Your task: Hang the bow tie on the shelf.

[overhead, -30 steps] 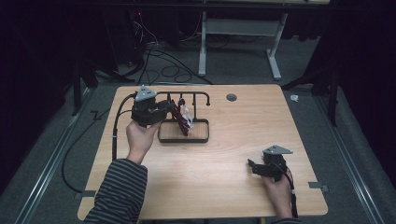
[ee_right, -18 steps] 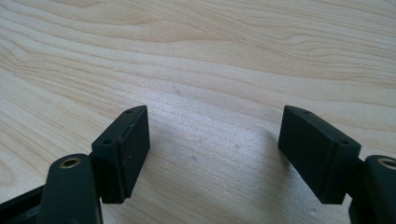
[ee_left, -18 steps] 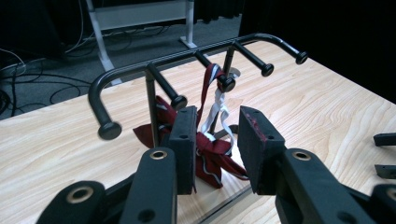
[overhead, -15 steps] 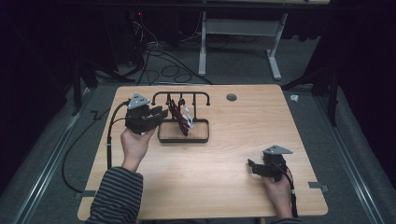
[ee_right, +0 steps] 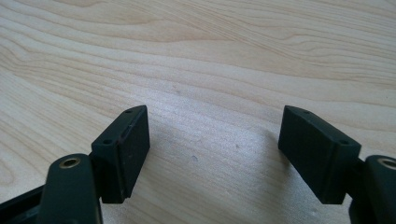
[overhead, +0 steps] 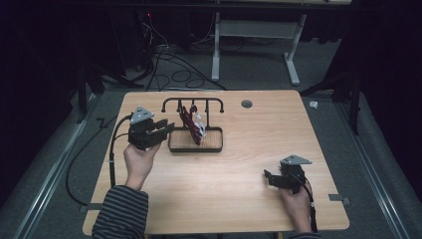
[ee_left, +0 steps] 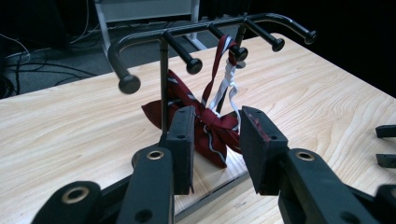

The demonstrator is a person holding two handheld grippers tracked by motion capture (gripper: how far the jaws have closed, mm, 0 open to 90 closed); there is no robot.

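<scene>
Left gripper (overhead: 164,130): I hold it raised above the wooden table (overhead: 249,164), pointing at the black rack (overhead: 193,103). Also seen up close (ee_left: 215,135).

Left jaws: parted by a moderate gap, nothing between the pads. Reddish smears show on the inner face of the right-hand pad.

Bow tie (ee_left: 205,128): dark red with thin pale stripes, straight ahead of my left jaws and just beyond their tips, not touching them. From above (overhead: 191,124) it hangs inside the rack, over the tray.

Strap (ee_left: 224,84): white and red band running up from the bow tie's knot to one of the rack's pegs, above and beyond the jaw gap. It looks looped over the peg, though the exact wrap is hard to make out.

Rack: curved top bar with knob-ended pegs pointing toward my left jaws; its upright post stands just beyond my left-hand pad.

Tray (overhead: 211,145): wooden base with dark rim under the rack, its near edge just below my left jaws.

Right gripper (overhead: 271,179): low near the table's near right edge, well apart from the rack. Up close (ee_right: 212,142).

Right jaws: spread wide, gripping nothing, only bare wood grain between and ahead of the pads.

Hands: left hand (overhead: 139,162) with striped sleeve (overhead: 119,214); right hand (overhead: 297,206).
</scene>
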